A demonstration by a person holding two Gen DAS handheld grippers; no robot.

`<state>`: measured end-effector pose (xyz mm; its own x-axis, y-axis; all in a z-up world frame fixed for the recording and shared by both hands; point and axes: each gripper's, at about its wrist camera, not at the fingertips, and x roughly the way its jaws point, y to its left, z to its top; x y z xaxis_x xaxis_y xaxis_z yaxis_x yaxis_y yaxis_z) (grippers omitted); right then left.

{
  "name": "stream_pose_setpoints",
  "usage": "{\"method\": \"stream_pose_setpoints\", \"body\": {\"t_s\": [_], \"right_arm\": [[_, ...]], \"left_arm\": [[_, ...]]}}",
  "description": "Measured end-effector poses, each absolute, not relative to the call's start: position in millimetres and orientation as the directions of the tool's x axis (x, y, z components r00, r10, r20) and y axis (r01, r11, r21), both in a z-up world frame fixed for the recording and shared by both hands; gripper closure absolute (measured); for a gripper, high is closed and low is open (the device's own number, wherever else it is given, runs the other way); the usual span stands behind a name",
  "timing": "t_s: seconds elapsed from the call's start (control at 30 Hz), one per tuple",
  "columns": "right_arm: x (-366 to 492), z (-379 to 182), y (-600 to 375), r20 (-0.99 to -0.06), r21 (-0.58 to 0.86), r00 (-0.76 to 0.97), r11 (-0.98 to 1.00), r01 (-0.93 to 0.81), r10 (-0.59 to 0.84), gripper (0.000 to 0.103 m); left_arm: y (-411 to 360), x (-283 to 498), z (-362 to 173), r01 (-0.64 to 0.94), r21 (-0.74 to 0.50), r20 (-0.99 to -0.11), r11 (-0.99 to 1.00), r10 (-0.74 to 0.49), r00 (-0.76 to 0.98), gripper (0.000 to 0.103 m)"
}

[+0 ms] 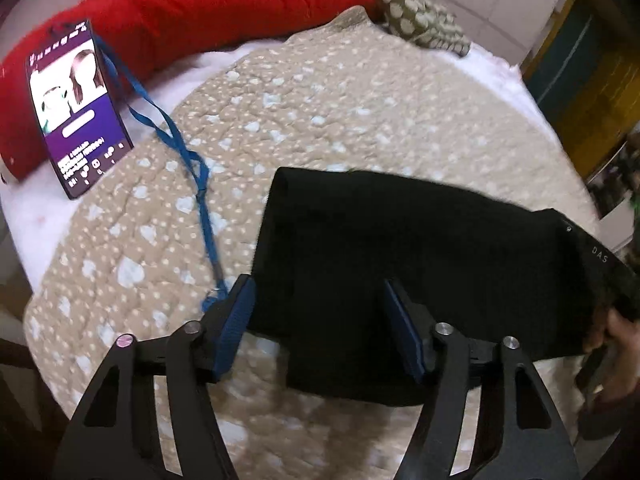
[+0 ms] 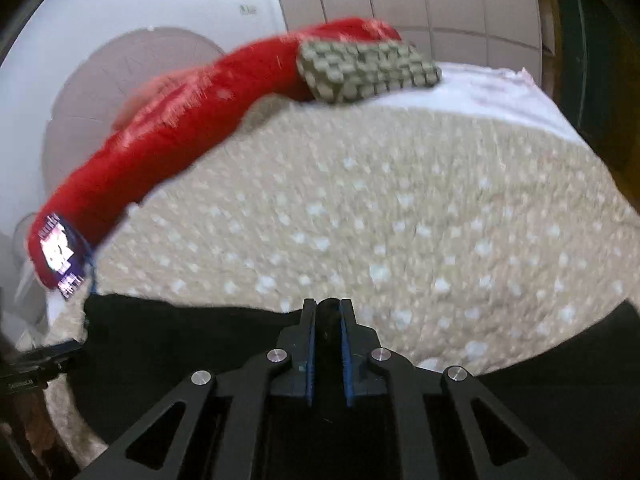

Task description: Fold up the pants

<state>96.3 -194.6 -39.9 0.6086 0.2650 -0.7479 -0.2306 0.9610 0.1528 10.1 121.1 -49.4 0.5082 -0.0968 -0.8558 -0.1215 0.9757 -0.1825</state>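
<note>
The black pants (image 1: 400,264) lie folded into a broad dark rectangle on the beige dotted quilt (image 1: 320,100). My left gripper (image 1: 318,292) is open, its blue pads spread over the near left part of the pants, holding nothing. In the right wrist view the pants (image 2: 192,332) run along the bottom. My right gripper (image 2: 328,312) is shut on a bunched edge of the black fabric, which shows between the blue pads. The right gripper's body shows at the far right edge of the left wrist view (image 1: 612,320), at the pants' right end.
A phone (image 1: 78,108) with a lit screen stands at the left against a red blanket (image 1: 192,8), and its blue lanyard (image 1: 188,160) trails across the quilt to my left finger. A green dotted cushion (image 1: 420,16) lies at the back. The bed's edge drops off at the right.
</note>
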Motion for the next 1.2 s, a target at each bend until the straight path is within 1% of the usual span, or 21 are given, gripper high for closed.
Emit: {"method": "stream_pose_setpoints", "body": {"t_s": [0.07, 0.1, 0.13, 0.17, 0.2, 0.23, 0.3, 0.4, 0.47, 0.53, 0.63, 0.77, 0.83, 0.9, 0.93, 0.97, 1.0, 1.07, 1.1, 1.17, 1.2], "right_arm": [[93.3, -44.7, -189.9, -0.767, 0.101, 0.597, 0.964, -0.247, 0.234, 0.092], [88.8, -40.4, -192.2, -0.758, 0.104, 0.605, 0.96, -0.258, 0.245, 0.089], [81.6, -32.9, -196.4, -0.745, 0.117, 0.613, 0.956, -0.269, 0.264, 0.083], [74.2, -25.6, -201.4, -0.734, 0.128, 0.619, 0.952, -0.279, 0.28, 0.078], [64.8, -17.7, -209.3, -0.721, 0.138, 0.627, 0.949, -0.285, 0.293, 0.071], [53.0, -9.2, -220.5, -0.71, 0.137, 0.641, 0.95, -0.281, 0.292, 0.068], [29.5, 4.2, -246.2, -0.696, 0.116, 0.674, 0.964, -0.238, 0.25, 0.067], [-7.3, 8.3, -297.7, -0.695, 0.108, 0.703, 0.988, -0.111, 0.154, 0.066], [-26.1, 1.3, -335.3, -0.711, 0.124, 0.697, 0.992, -0.003, 0.091, 0.066], [-41.9, -13.2, -376.0, -0.741, 0.18, 0.67, 0.977, 0.116, 0.057, 0.066], [-54.5, -29.7, -413.5, -0.75, 0.288, 0.657, 0.933, 0.215, 0.08, 0.066], [-45.5, -44.7, -430.5, -0.727, 0.414, 0.667, 0.878, 0.24, 0.161, 0.064], [-35.1, -50.9, -432.5, -0.722, 0.443, 0.672, 0.857, 0.262, 0.168, 0.064], [-25.1, -55.1, -436.4, -0.689, 0.5, 0.7, 0.822, 0.274, 0.186, 0.064], [-21.1, -56.9, -436.0, -0.666, 0.533, 0.719, 0.802, 0.27, 0.201, 0.069], [-16.9, -59.0, -438.8, -0.647, 0.561, 0.732, 0.782, 0.27, 0.211, 0.078], [-13.8, -59.8, -440.7, -0.643, 0.575, 0.735, 0.77, 0.276, 0.216, 0.098], [-18.2, -50.6, -440.0, -0.628, 0.587, 0.747, 0.764, 0.269, 0.219, 0.098], [-27.9, -39.7, -437.5, -0.612, 0.569, 0.765, 0.783, 0.251, 0.2, 0.098], [-53.8, -14.4, -433.3, -0.609, 0.478, 0.783, 0.846, 0.235, 0.126, 0.098], [-69.0, -3.9, -433.1, -0.603, 0.455, 0.79, 0.861, 0.226, 0.112, 0.099]], "left_arm": [[124.8, 7.0, -48.4, -0.124, -0.202, -0.85, 0.971, -0.112, 0.514, 0.039], [128.0, 4.8, -46.3, -0.125, -0.221, -0.845, 0.967, -0.126, 0.52, 0.039], [130.9, 3.2, -44.6, -0.127, -0.236, -0.841, 0.963, -0.137, 0.524, 0.039], [133.3, 0.4, -42.1, -0.129, -0.249, -0.838, 0.96, -0.147, 0.525, 0.039], [134.0, -2.3, -39.1, -0.124, -0.256, -0.835, 0.959, -0.155, 0.528, 0.039], [132.3, -5.0, -36.2, -0.118, -0.258, -0.832, 0.959, -0.158, 0.532, 0.039], [128.1, -8.5, -26.1, -0.108, -0.26, -0.822, 0.96, -0.161, 0.547, 0.039], [115.1, -16.3, -9.8, -0.065, -0.288, -0.791, 0.956, -0.199, 0.579, 0.039], [101.6, -19.1, -2.2, -0.021, -0.297, -0.775, 0.955, -0.228, 0.59, 0.039], [86.3, -17.8, 1.4, 0.018, -0.298, -0.768, 0.954, -0.251, 0.589, 0.038], [65.0, -11.3, -1.5, 0.054, -0.307, -0.778, 0.95, -0.283, 0.56, 0.039], [41.3, -8.6, -10.0, 0.09, -0.316, -0.797, 0.945, -0.316, 0.515, 0.039], [31.9, -9.5, -14.1, 0.105, -0.307, -0.806, 0.946, -0.317, 0.5, 0.039], [25.0, -8.9, -19.4, 0.116, -0.303, -0.817, 0.946, -0.321, 0.479, 0.039], [22.4, -8.8, -21.5, 0.119, -0.308, -0.82, 0.944, -0.326, 0.469, 0.039], [21.5, -8.7, -23.2, 0.12, -0.311, -0.822, 0.943, -0.331, 0.463, 0.039], [20.8, -8.7, -24.8, 0.119, -0.313, -0.825, 0.942, -0.332, 0.458, 0.039], [22.2, -8.7, -26.6, 0.114, -0.306, -0.829, 0.945, -0.323, 0.457, 0.039], [24.4, -8.8, -26.9, 0.111, -0.304, -0.829, 0.946, -0.32, 0.459, 0.039], [30.0, -8.5, -26.8, 0.102, -0.301, -0.831, 0.948, -0.313, 0.461, 0.039], [33.1, -8.7, -26.6, 0.095, -0.3, -0.83, 0.949, -0.309, 0.464, 0.039]]}}
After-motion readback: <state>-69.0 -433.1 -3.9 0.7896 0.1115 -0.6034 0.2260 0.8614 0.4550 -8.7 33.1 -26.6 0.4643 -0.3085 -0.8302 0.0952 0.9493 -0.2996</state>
